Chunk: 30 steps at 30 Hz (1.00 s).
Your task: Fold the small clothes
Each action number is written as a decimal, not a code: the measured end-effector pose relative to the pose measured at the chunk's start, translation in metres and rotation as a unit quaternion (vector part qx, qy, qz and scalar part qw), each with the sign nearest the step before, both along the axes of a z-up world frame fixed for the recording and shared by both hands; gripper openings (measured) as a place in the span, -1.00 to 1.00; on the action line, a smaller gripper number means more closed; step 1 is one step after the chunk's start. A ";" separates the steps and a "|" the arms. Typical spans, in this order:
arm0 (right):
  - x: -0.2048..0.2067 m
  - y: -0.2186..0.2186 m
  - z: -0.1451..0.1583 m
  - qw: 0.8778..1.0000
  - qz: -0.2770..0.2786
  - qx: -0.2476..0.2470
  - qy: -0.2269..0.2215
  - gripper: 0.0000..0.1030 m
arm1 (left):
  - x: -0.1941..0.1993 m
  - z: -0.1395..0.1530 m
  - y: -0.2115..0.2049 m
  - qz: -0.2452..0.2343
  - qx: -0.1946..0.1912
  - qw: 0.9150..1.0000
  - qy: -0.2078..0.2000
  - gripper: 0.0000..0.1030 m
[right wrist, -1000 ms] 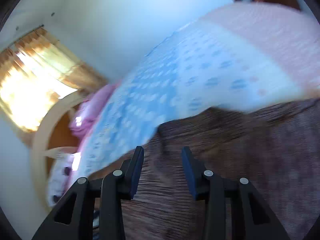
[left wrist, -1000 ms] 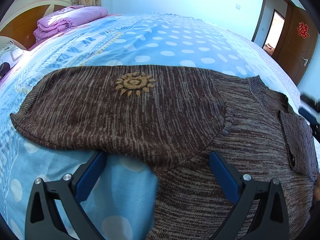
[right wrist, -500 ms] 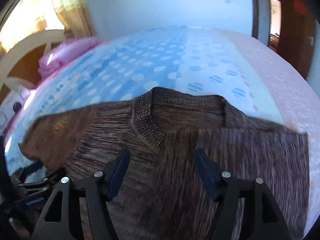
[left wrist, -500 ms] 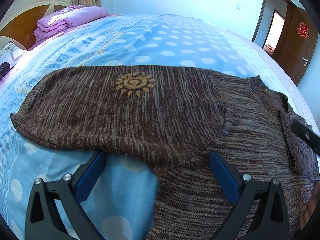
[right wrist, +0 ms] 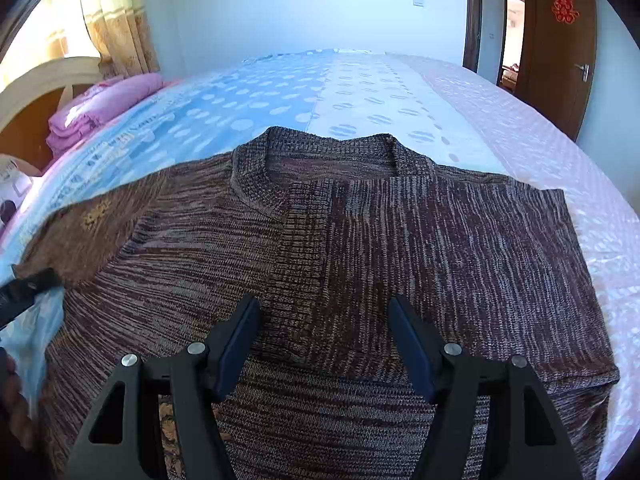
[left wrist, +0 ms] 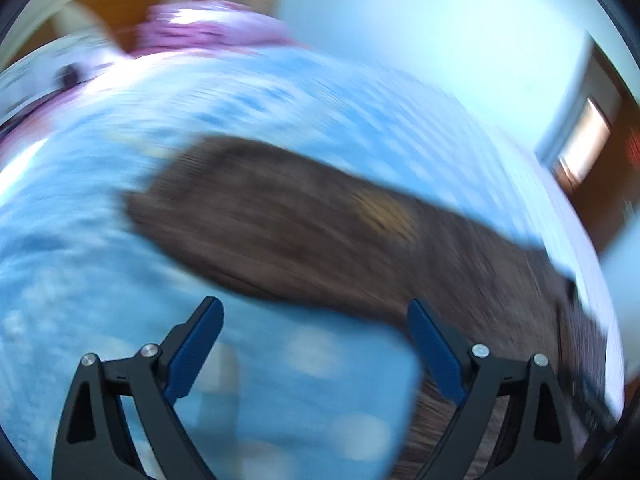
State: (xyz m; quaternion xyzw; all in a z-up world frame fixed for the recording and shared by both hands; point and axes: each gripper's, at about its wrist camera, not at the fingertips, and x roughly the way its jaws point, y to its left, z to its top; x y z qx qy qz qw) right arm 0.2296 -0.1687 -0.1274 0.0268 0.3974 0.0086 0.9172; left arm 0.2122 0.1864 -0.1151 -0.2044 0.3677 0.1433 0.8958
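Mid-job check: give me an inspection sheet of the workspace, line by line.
Surface: bed with a blue dotted cover.
Job's things: brown sweater lying flat, one sleeve folded across the chest, the other sleeve spread out.
Clutter: folded pink bedding by the headboard.
Grippers: left gripper open, holding nothing, view blurred; right gripper open above the sweater.
Cables: nothing seen.
Surroundings: curtain, wooden door.

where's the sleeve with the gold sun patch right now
In the right wrist view the sleeve with the sun patch lies flat on the blue dotted bedspread, stretched out at the sweater's left, toward the headboard and below the pink folded blanket.
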 end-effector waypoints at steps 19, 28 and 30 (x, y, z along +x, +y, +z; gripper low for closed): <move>-0.002 -0.009 -0.001 1.000 -0.004 0.025 -0.009 0.32 | 0.058 -0.011 0.067 0.056 -0.057 0.997 0.022 -0.82; -0.005 -0.027 -0.001 0.996 -0.019 0.080 -0.024 0.32 | 0.056 0.067 -0.090 -0.161 -0.005 0.982 -0.096 -0.83; -0.006 -0.030 -0.001 0.996 -0.019 0.088 -0.026 0.32 | 0.052 0.066 -0.128 -0.209 -0.008 0.973 -0.097 -0.83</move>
